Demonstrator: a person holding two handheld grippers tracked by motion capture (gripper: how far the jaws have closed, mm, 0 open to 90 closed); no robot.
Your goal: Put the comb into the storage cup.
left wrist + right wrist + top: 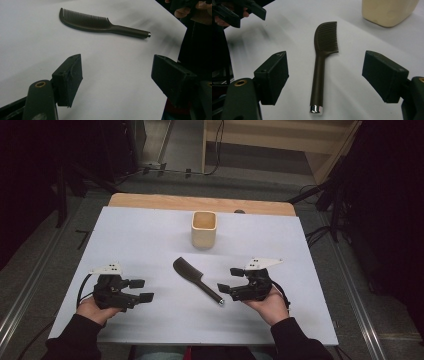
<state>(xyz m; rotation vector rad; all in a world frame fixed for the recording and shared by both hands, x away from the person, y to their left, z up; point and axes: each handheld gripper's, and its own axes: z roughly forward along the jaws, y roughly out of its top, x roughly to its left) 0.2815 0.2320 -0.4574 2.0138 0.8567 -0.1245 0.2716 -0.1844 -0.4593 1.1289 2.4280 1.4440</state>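
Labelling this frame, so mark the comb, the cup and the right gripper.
comb (318, 72): right gripper view, on its handle.
cup (204, 236): high view, on its front wall.
right gripper (229, 280): high view, between its fingertips.

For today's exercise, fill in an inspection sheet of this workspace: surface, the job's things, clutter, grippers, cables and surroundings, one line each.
Surface: white sheet over a wooden table, whose bare edge shows at the far side.
Job's things: dark comb lying flat near the middle, its metal-tipped handle end toward the right gripper; beige cup upright behind it, apart from it.
Clutter: nothing seen.
Grippers: left gripper open, holding nothing, low over the sheet; right gripper open, holding nothing, its jaws standing either side of the comb's handle in the right gripper view, not touching it.
Cables: a black cable loops from the left gripper; more run across the floor beyond the table.
Surroundings: dark room, grey floor, pale wooden furniture at the back.
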